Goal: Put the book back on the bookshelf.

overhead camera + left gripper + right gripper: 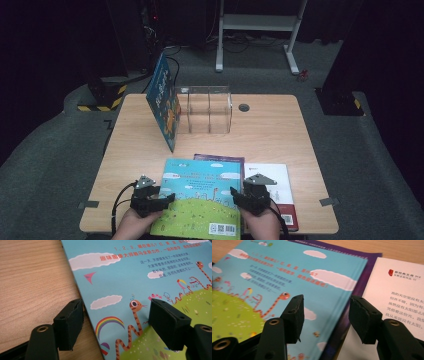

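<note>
A picture book with a sky-blue cover, white clouds and a green hill (pixel 200 197) lies flat at the near edge of the light wooden table (pixel 280 130), its bottom edge close to the table's lip. The left gripper (pixel 159 201) sits at the book's left edge; in the left gripper view (pixel 115 322) its jaws stand apart astride that edge, one over bare wood, the other over the cover, pressing on nothing. The right gripper (pixel 240 197) sits at the book's right edge; in the right gripper view (pixel 324 317) its jaws stand apart across that edge, with no pad gripping.

Under the blue book a purple-covered book (pixel 235 159) shows along the top and right edges, and a white-covered book with black print (pixel 277 182) lies just beside it on the right. Farther back a clear acrylic divided book stand (pixel 207 110) stands upright, with a blue illustrated book (pixel 164 102) leaning against its left end. Bare wood lies open between the flat books and the stand, and along both sides.
</note>
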The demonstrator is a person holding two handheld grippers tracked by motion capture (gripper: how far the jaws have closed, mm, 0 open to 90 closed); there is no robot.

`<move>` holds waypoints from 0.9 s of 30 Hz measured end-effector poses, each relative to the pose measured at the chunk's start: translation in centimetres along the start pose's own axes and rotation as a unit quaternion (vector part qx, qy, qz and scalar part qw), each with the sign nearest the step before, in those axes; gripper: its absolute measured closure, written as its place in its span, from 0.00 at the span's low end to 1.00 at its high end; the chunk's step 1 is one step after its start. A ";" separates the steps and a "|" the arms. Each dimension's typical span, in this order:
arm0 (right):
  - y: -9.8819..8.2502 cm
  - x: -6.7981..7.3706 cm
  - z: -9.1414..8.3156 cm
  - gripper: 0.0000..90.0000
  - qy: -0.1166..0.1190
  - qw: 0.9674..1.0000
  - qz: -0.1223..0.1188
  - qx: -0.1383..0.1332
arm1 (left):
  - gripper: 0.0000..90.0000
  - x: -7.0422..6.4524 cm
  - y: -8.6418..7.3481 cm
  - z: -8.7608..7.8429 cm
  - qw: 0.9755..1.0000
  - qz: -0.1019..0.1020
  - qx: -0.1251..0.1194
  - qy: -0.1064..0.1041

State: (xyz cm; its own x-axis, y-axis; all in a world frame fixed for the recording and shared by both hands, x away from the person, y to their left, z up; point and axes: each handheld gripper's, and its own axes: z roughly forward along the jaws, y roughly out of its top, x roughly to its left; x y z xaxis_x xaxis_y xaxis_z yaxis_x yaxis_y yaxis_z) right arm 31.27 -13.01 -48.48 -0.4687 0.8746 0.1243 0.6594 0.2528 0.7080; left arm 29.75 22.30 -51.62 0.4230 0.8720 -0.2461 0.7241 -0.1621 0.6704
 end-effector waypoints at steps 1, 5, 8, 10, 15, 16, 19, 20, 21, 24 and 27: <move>0.1 -0.3 0.0 0.53 -0.003 1.000 -0.005 0.000 | 0.31 0.0 0.0 0.0 1.000 0.001 -0.001 0.000; 0.4 -2.4 -0.1 0.54 -0.014 1.000 -0.012 -0.005 | 0.31 0.1 0.0 0.1 1.000 0.004 -0.004 -0.001; 0.7 -4.0 -0.1 0.53 -0.020 1.000 -0.013 -0.010 | 0.30 0.1 0.1 0.2 1.000 0.004 -0.006 -0.001; 0.9 -5.4 -0.1 0.51 -0.038 0.999 -0.007 -0.011 | 0.30 0.0 0.1 0.2 1.000 0.004 -0.007 0.000; 1.2 -8.1 -0.6 0.49 -0.036 0.999 0.018 -0.023 | 0.30 0.0 0.0 0.3 1.000 0.003 -0.010 0.002; 1.1 -7.8 -0.9 0.48 -0.035 0.999 0.008 -0.031 | 0.30 0.0 0.0 0.3 1.000 0.003 -0.010 0.001; 0.6 -5.0 -1.7 0.48 -0.012 0.999 -0.014 -0.048 | 0.30 0.0 0.0 0.3 1.000 0.003 -0.011 0.001; 0.3 -3.9 -1.8 0.46 -0.002 0.999 -0.016 -0.048 | 0.30 0.1 0.0 0.3 1.000 0.004 -0.010 0.001; 0.1 -2.8 -1.7 0.45 0.011 0.999 -0.019 -0.044 | 0.30 0.1 0.0 0.3 1.000 0.004 -0.010 -0.001; -0.7 -0.1 -0.8 0.41 0.030 0.999 -0.015 -0.023 | 0.28 0.0 0.0 0.3 1.000 0.008 -0.008 -0.001; -1.5 1.1 0.5 0.38 0.026 1.000 -0.003 0.001 | 0.24 -0.2 0.0 0.3 1.000 0.017 -0.003 0.000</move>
State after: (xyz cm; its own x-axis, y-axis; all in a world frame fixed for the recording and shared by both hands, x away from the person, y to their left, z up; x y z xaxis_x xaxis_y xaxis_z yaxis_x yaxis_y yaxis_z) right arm 30.06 -12.25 -49.71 -0.5019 0.8507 0.1564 0.6577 0.2579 0.7078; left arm 29.86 21.95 -51.78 0.4469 0.8661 -0.2240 0.7066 -0.1882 0.6821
